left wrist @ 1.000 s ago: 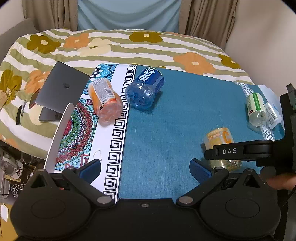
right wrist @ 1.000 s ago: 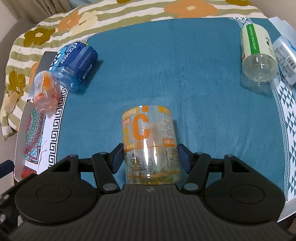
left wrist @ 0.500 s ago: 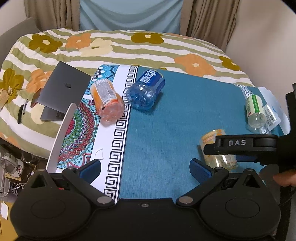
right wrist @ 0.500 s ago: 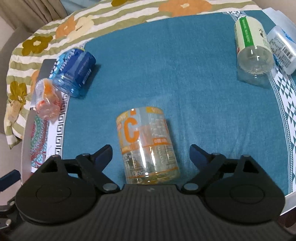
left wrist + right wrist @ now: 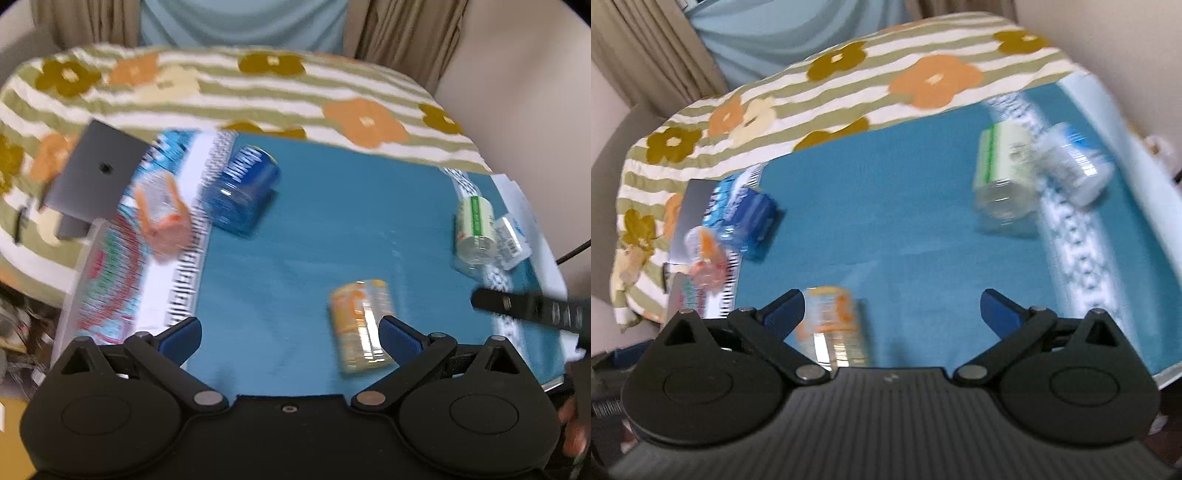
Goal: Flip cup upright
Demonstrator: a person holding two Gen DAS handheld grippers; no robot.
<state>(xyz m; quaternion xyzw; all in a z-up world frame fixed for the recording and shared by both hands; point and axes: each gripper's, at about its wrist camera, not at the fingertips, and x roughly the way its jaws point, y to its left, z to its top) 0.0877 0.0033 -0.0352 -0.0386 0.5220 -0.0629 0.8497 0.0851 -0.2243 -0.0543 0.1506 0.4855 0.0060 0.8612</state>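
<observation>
1. The orange-labelled clear plastic cup [image 5: 360, 325] rests on the blue cloth [image 5: 332, 221]. Motion blur hides whether it stands or leans.
2. It looks light, thin-walled and smooth, so it would likely slip or dent under a hard squeeze. The best hold is probably across its mid-body.
3. The right gripper [image 5: 892, 308] has its jaws spread wide, holding nothing. The cup [image 5: 831, 328] sits just beside its left finger, off centre.
4. The left gripper [image 5: 290, 332] is also spread wide and empty, with the cup close by its right finger.
</observation>
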